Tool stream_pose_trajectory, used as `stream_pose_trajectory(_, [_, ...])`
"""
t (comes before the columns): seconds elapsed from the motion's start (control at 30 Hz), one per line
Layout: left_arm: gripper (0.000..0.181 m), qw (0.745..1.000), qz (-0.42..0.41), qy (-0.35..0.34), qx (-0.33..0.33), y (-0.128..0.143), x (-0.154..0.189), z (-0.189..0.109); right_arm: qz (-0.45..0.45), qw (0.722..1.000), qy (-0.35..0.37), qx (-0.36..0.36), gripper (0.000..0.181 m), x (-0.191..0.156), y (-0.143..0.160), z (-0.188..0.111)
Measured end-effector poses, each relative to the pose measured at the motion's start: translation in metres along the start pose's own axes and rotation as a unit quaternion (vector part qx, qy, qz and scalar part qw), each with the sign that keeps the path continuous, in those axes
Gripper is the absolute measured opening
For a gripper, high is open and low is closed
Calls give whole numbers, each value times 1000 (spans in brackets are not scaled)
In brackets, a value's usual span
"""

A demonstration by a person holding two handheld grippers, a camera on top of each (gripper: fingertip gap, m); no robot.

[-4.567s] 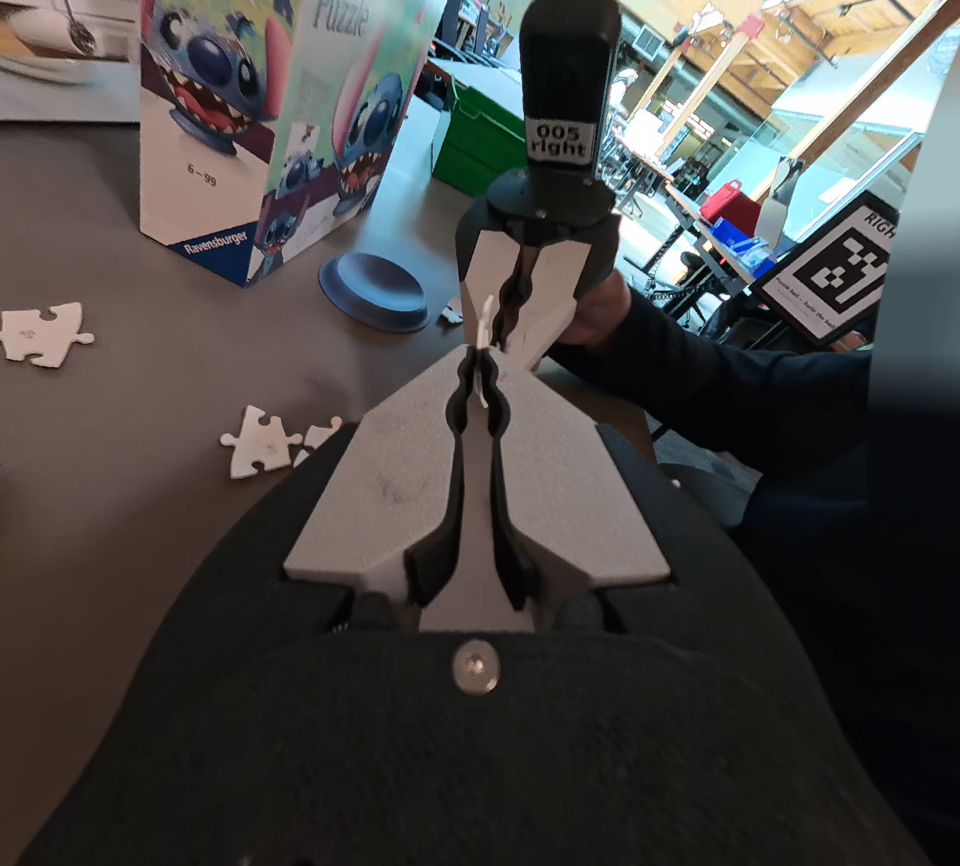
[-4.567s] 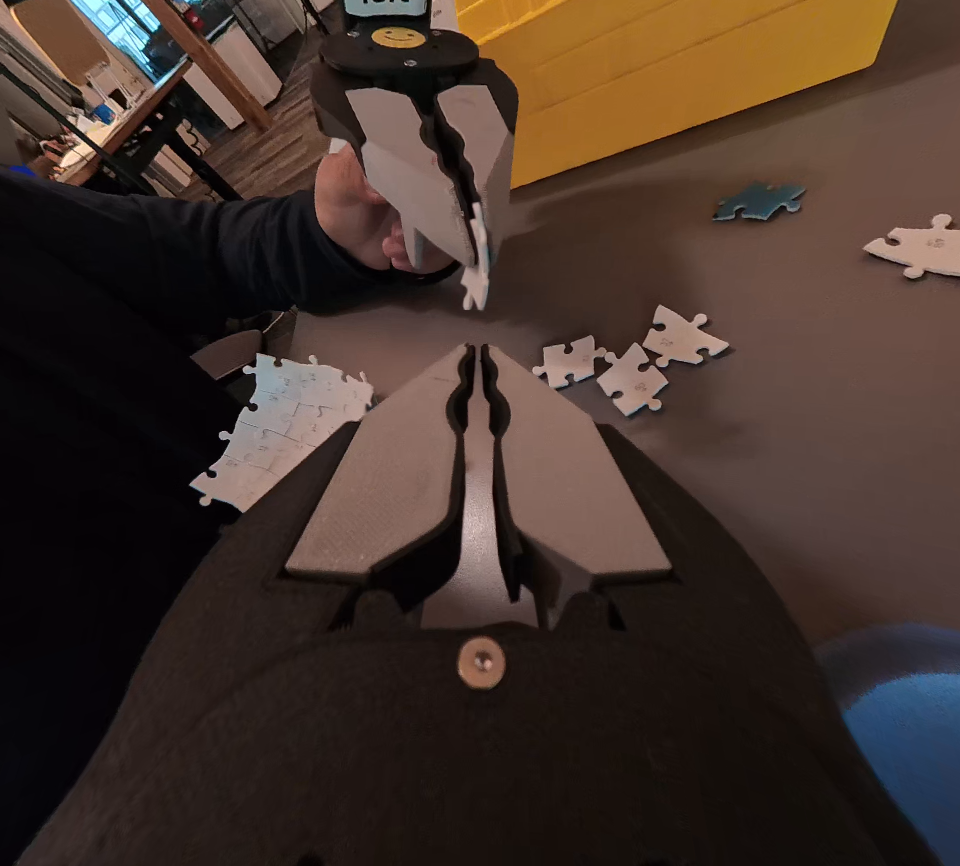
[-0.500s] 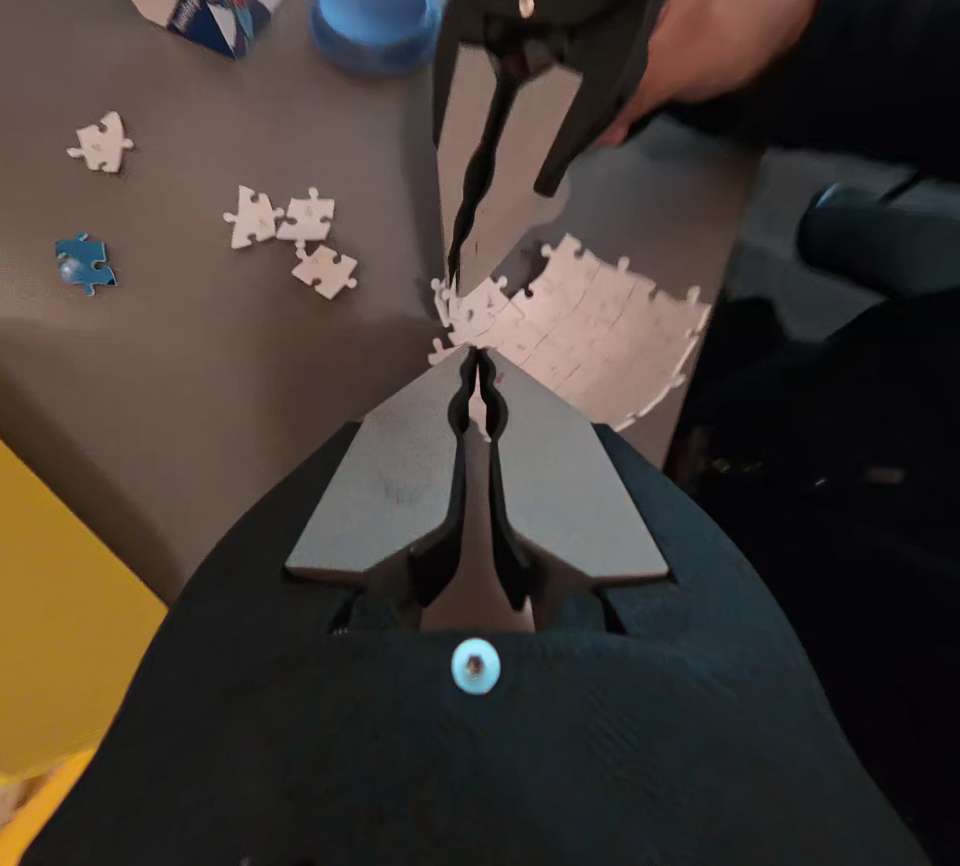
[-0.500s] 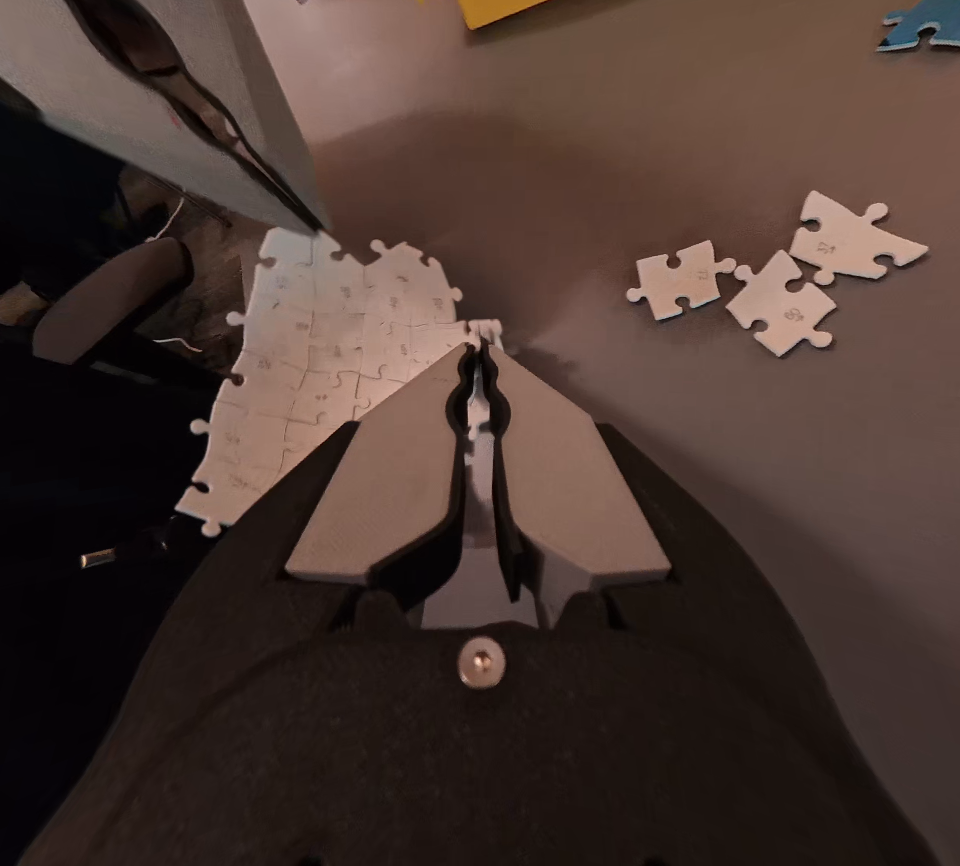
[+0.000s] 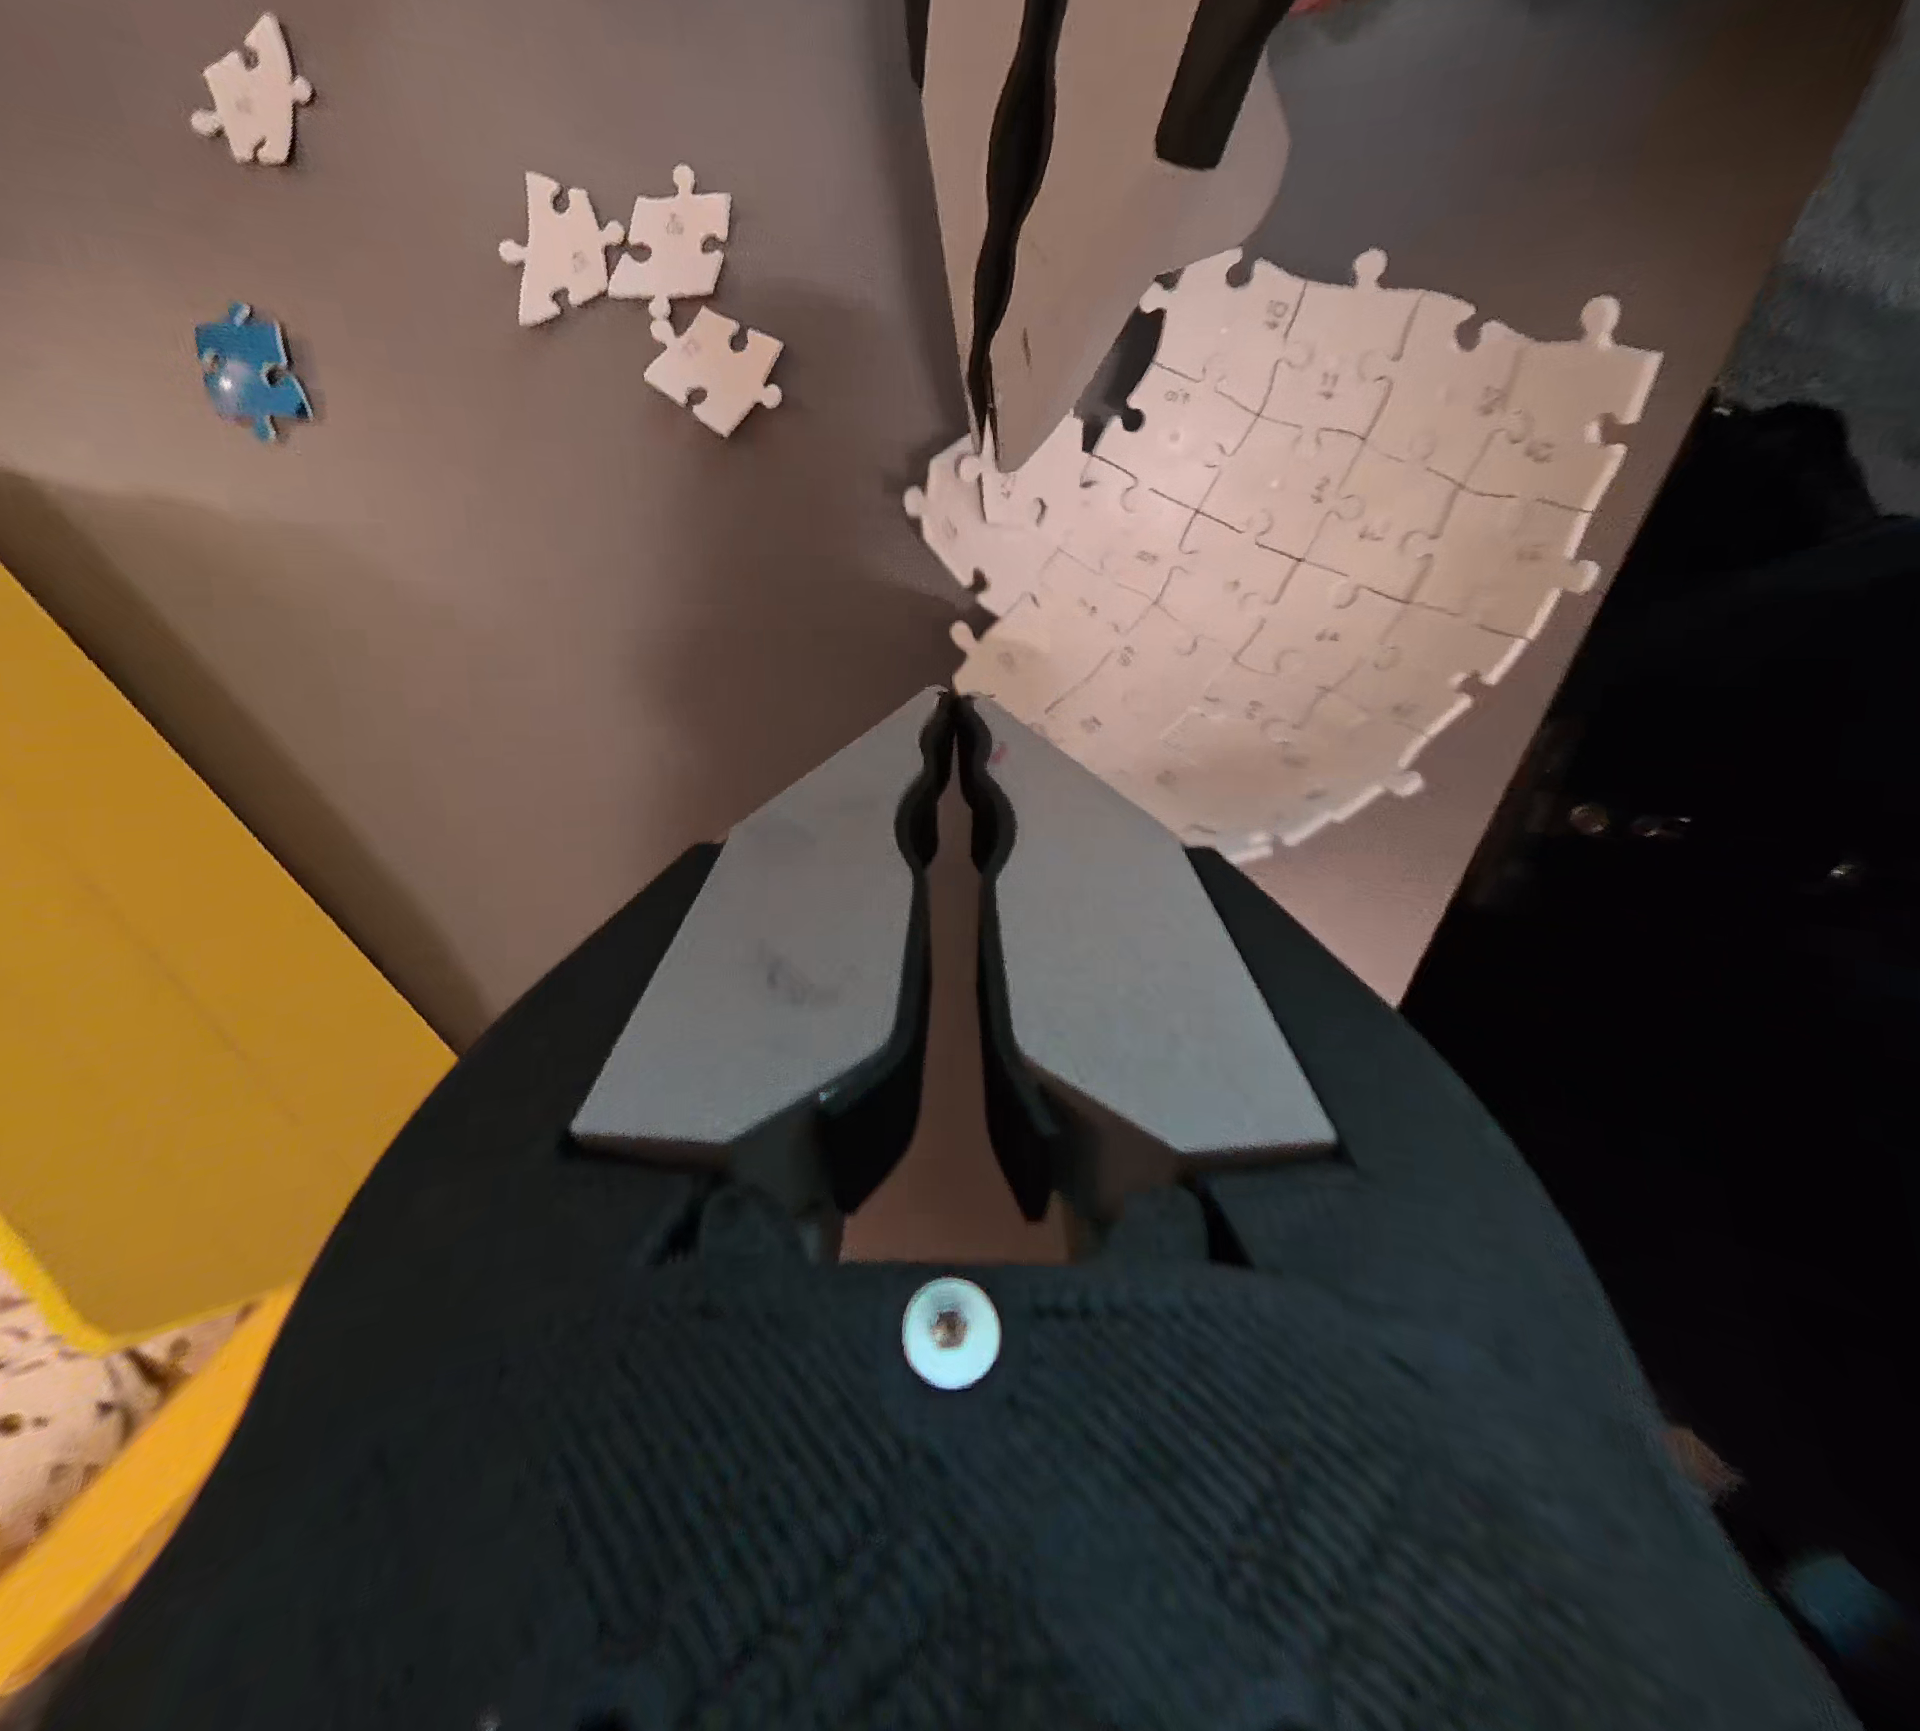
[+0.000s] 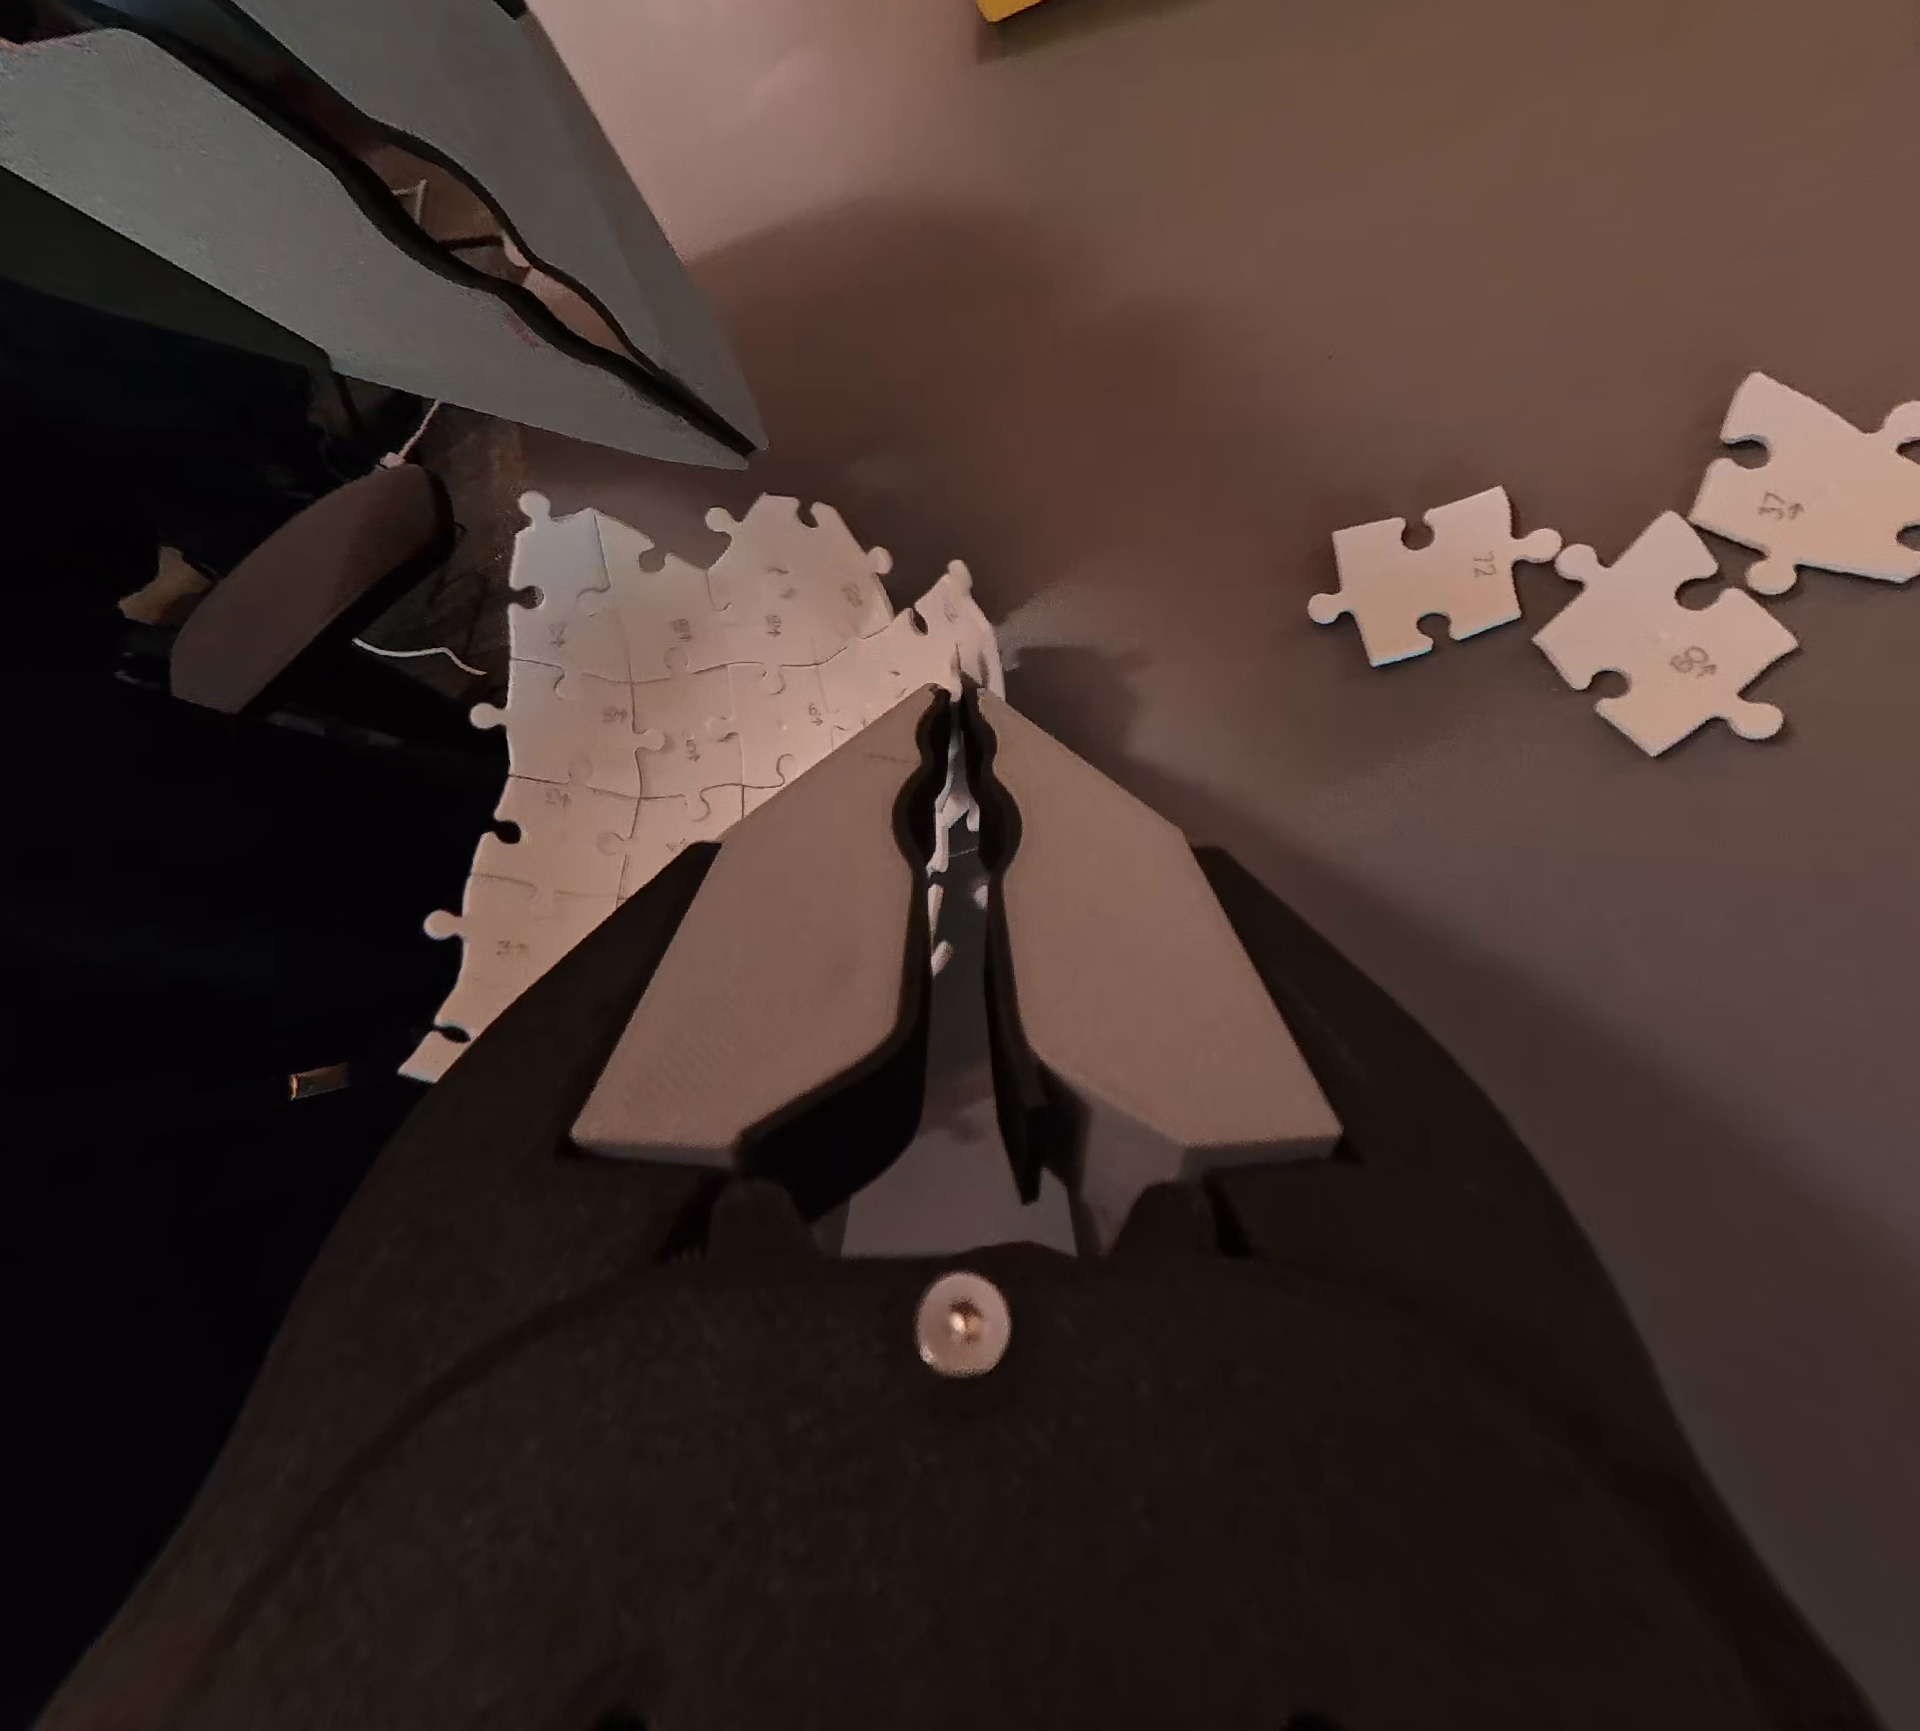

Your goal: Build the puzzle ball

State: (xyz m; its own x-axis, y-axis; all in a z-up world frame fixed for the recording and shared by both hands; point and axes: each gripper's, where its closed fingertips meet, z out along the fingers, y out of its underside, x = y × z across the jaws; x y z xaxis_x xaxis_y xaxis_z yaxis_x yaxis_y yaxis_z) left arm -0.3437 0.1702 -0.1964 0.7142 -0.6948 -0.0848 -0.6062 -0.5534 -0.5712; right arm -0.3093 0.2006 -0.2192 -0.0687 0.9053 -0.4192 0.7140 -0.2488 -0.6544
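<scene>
A curved white panel of joined puzzle pieces [image 5: 1299, 559] lies near the table's edge; it also shows in the right wrist view [image 6: 665, 694]. My right gripper [image 6: 958, 694] is shut, with its tips resting on a white edge piece [image 6: 951, 611] at the panel's corner. In the left wrist view it comes down from the top [image 5: 985, 434] onto that piece [image 5: 961, 497]. My left gripper [image 5: 954, 699] is shut and looks empty, just beside the panel's near corner. It shows at the upper left of the right wrist view [image 6: 748, 440].
Three loose white pieces [image 5: 665, 279] lie left of the panel; they also show in the right wrist view [image 6: 1662, 632]. Farther left are another white piece [image 5: 249, 92] and a blue piece [image 5: 249, 372]. A yellow bin [image 5: 156, 902] stands at the left. The table edge [image 5: 1538, 642] runs just beyond the panel. The gap from one gripper's tips to the other's is roughly 6 cm.
Since 4.6 s ago both grippers have come down from mid-air to the panel, and the left no longer holds a piece. In the last half second the left drew back off the panel's edge.
</scene>
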Motion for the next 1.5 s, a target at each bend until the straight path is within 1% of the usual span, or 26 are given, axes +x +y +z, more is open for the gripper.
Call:
stream_pose_trajectory(0.07, [0,1000,-10,5,6,4,3,1,0,1000,-2,-3,0,0,1,1])
stream_pose_trajectory(0.17, [0,999,-16,35,12,3,9,11,4,1000,-4,-10,0,0,2,4])
stream_pose_trajectory(0.4, [0,997,10,65,-27,4,6,32,18,1000,-3,-19,0,2,6,2])
stream_pose_trajectory(0.53, [0,995,24,86,-50,8,7,37,21,999,-2,-27,0,3,7,1])
stream_pose_trajectory(0.77, [0,994,42,91,-54,9,4,35,14,998,-8,-59,0,-2,6,3])
stream_pose_trajectory(0.9, [0,993,51,90,-57,13,3,38,1,998,-11,-56,0,-5,-6,-1])
stream_pose_trajectory(1.0, [0,994,56,88,-45,12,0,39,-5,998,-34,-52,0,-13,-16,-2])
stream_pose_trajectory(1.13, [0,994,66,89,-24,9,0,40,-9,997,-33,-75,0,-14,-15,8])
stream_pose_trajectory(1.23, [0,994,72,83,-20,11,-3,41,3,996,-24,-86,0,-10,-13,17])
stream_pose_trajectory(1.4, [0,994,66,85,-11,11,-3,28,13,996,-15,-90,0,-8,-9,22])
stream_pose_trajectory(1.5, [0,994,67,87,-25,14,1,21,13,996,-12,-93,0,-9,-9,23])
